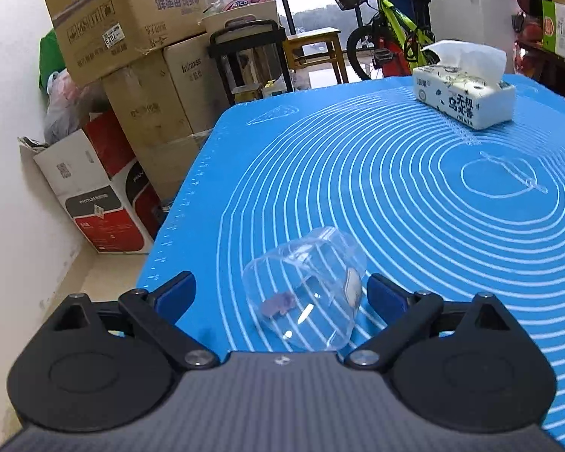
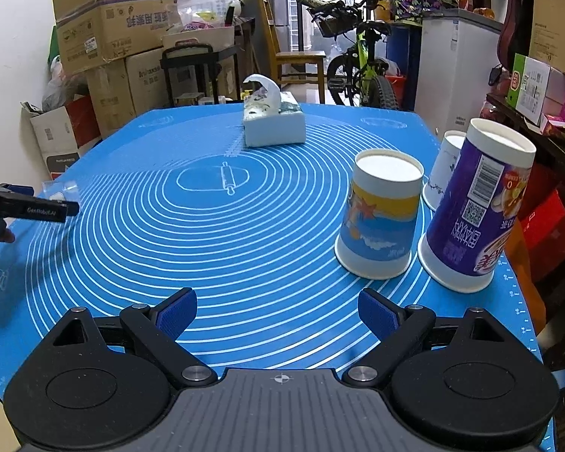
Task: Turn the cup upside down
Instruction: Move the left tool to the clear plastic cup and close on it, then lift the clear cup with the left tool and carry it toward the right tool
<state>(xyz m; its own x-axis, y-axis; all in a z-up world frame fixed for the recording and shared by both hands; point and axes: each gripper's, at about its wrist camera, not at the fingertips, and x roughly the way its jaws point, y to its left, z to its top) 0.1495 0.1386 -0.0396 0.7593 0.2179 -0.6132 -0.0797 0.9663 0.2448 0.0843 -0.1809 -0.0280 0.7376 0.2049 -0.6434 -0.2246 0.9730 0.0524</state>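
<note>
the left claw (image 1: 280, 290) fills the bottom of its own view, its blue pads spread wide, and the clear plastic cup (image 1: 305, 293) lies tipped on its side between them on the blue mat (image 1: 414, 226); whether the right pad touches the cup's wall cannot be told, while the left pad stands apart from it. the cup is see-through, so the mat's white rings show through it and its rim is hard to trace; a small purplish mark and a white patch on it cannot be made out. farther back on the counter sits a tissue pack (image 1: 465, 96). the right claw (image 2: 277, 312) is likewise open over bare mat, holding nothing. beyond it to the right stand three paper cups upside down: a blue and yellow cup (image 2: 380, 222), a tall purple cup (image 2: 478, 214), and a white cup (image 2: 442, 169) mostly hidden behind them. at the far left edge of this view the left claw is cut off and the clear cup barely shows.
</note>
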